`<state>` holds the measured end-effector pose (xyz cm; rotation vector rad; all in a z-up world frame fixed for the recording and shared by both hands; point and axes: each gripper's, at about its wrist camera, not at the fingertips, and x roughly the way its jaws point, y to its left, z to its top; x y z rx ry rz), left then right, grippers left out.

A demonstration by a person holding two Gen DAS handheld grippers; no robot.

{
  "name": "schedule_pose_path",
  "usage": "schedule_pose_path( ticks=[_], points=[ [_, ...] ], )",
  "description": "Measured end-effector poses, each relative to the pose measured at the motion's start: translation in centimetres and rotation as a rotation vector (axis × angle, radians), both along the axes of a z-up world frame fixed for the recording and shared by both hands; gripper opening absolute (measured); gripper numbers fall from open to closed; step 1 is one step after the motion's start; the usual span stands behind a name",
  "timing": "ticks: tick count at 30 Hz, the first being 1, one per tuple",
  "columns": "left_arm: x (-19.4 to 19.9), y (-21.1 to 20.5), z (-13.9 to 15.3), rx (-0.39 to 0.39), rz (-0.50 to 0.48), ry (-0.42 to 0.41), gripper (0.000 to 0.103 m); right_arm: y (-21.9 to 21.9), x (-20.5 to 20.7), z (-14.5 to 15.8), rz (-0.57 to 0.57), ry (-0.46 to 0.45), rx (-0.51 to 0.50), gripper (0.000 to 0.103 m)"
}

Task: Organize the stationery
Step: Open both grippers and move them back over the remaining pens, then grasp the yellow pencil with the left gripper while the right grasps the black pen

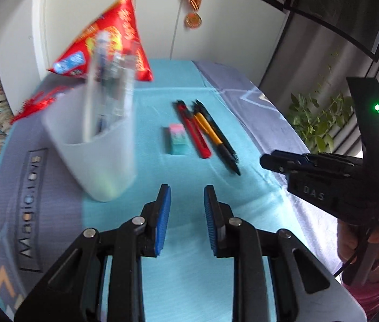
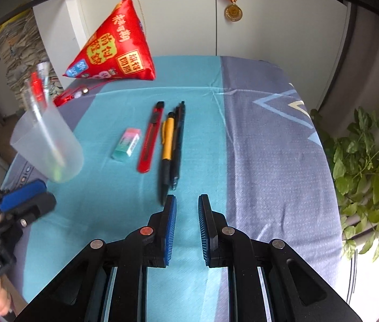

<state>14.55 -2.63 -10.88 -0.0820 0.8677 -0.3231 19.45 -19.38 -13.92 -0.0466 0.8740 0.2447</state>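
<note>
right, right gripper narrow and empty, yellow pen just ahead of its left finger. open wider, straddle the barrel, clamp mid-length, then carry to the cup front-left.

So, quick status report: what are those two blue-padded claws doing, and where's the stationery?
Left gripper and right gripper both empty, jaws narrowly apart. Pink-green eraser, red utility knife, yellow pen, black pen loose beside translucent plastic cup. Nothing blocking.

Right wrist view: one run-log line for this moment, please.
right gripper: empty, just short of pen tips | left gripper: empty | cup: holds pens | on cloth: eraser, red cutter, yellow pen, black pen
</note>
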Motion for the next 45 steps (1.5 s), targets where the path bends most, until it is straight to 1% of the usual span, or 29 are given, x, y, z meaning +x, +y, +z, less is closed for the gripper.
schedule_pose_path(
  ticks=[3, 5, 10, 12, 16, 19, 20, 22, 26, 30, 33, 35, 37, 40, 43, 45],
  points=[
    [1.2, -2.4, -0.5, 0.02, -0.024, 0.022, 0.022, -1.7, 1.0, -0.2, -0.034, 0.005, 0.048, 0.016],
    [2.1, -4.2, -0.8, 0.047, -0.036, 0.028, 0.022, -3.3, 1.5, -0.3, -0.062, -0.003, 0.104, 0.016],
    [4.3, -6.8, -1.7, 0.075, -0.041, 0.051, 0.022, -5.6, 1.9, -0.7, -0.089, -0.019, 0.209, 0.016],
    [5.0, -7.4, -2.0, 0.09, -0.037, 0.059, 0.022, -6.0, 2.0, -0.9, -0.09, -0.027, 0.223, 0.016],
    [6.5, -8.7, -3.2, 0.117, -0.042, 0.102, 0.022, -6.7, 2.1, -1.1, -0.074, -0.042, 0.256, 0.016],
    [6.6, -8.9, -3.3, 0.149, -0.039, 0.074, 0.022, -7.2, 2.4, -1.3, -0.069, -0.044, 0.287, 0.016],
    [6.7, -8.8, -3.3, 0.141, -0.039, 0.076, 0.018, -7.3, 2.5, -1.4, -0.069, -0.046, 0.293, 0.016],
    [6.6, -8.5, -3.3, 0.144, -0.045, 0.077, 0.014, -7.5, 2.6, -1.6, -0.065, -0.046, 0.299, 0.016],
    [5.8, -8.3, -3.3, 0.193, -0.06, 0.068, 0.008, -8.0, 2.8, -1.9, -0.061, -0.038, 0.317, 0.016],
    [5.9, -8.2, -3.4, 0.201, -0.053, 0.068, 0.009, -7.9, 2.8, -1.7, -0.054, -0.039, 0.316, 0.016],
    [6.0, -8.5, -3.5, 0.219, -0.048, 0.057, 0.01, -7.3, 3.1, -1.5, -0.035, -0.008, 0.315, 0.016],
    [6.0, -8.6, -3.5, 0.225, -0.049, 0.046, 0.008, -6.8, 3.5, -1.2, -0.039, 0.013, 0.288, 0.016],
    [5.8, -8.4, -3.5, 0.22, -0.054, 0.058, 0.007, -6.4, 3.7, -0.7, -0.05, 0.016, 0.25, 0.016],
    [4.7, -7.7, -3.2, 0.185, -0.087, 0.086, 0.007, -6.0, 4.0, -0.3, -0.06, 0.033, 0.218, 0.016],
    [2.5, -6.4, -2.7, 0.193, -0.107, 0.077, 0.007, -5.5, 4.4, -0.4, -0.056, 0.076, 0.22, 0.016],
    [0.9, -5.1, -2.7, 0.19, -0.118, 0.087, 0.007, -5.0, 4.7, -0.4, -0.056, 0.096, 0.213, 0.016]
  ],
)
